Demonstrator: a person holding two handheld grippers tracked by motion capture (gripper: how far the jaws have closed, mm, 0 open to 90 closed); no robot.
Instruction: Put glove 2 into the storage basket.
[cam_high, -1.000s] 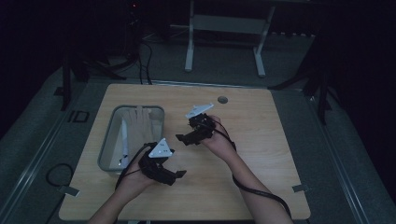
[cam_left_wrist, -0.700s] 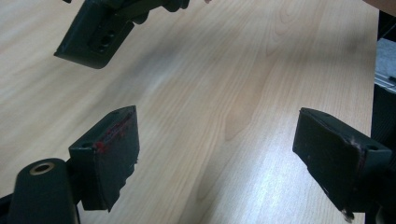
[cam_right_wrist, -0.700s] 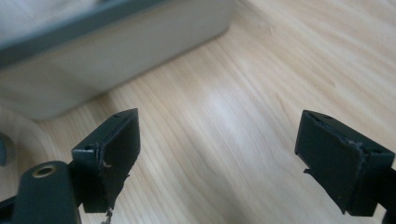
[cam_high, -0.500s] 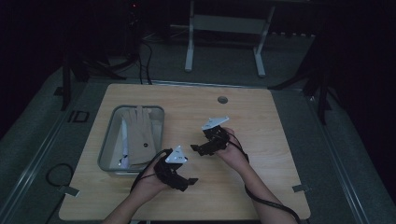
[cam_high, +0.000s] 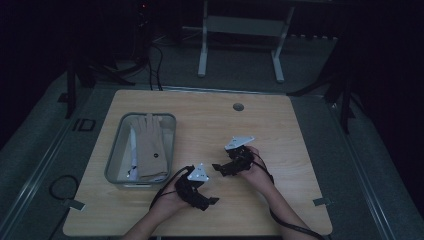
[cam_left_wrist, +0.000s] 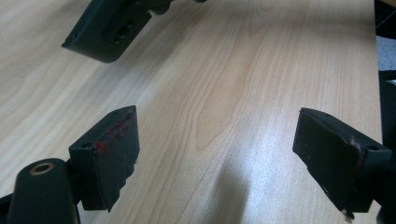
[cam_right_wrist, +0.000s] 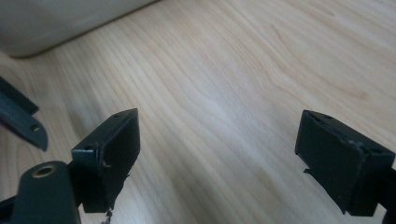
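My left gripper (cam_high: 207, 200) rests low over the front middle of the wooden table (cam_high: 280, 125), open and empty; in the left gripper view its two black jaws stand wide apart over bare wood (cam_left_wrist: 219, 154). My right gripper (cam_high: 220, 167) sits just behind and to the right of it, also open with nothing held (cam_right_wrist: 219, 154). A jaw of the right gripper (cam_left_wrist: 112, 28) shows at the top left of the left gripper view. A grey bin (cam_high: 116, 155) on the table's left holds a tan glove (cam_high: 151, 145) and a white item (cam_high: 133, 152).
A round cable hole (cam_high: 238, 107) lies at the table's back middle. The bin's pale corner (cam_right_wrist: 56, 23) shows at the top left of the right gripper view. A metal frame stand (cam_high: 240, 30) rises behind the table. Cables trail from both grippers toward the front edge.
Both grippers have moved toward the table's front and to the right, away from the bin. They remain open and empty.
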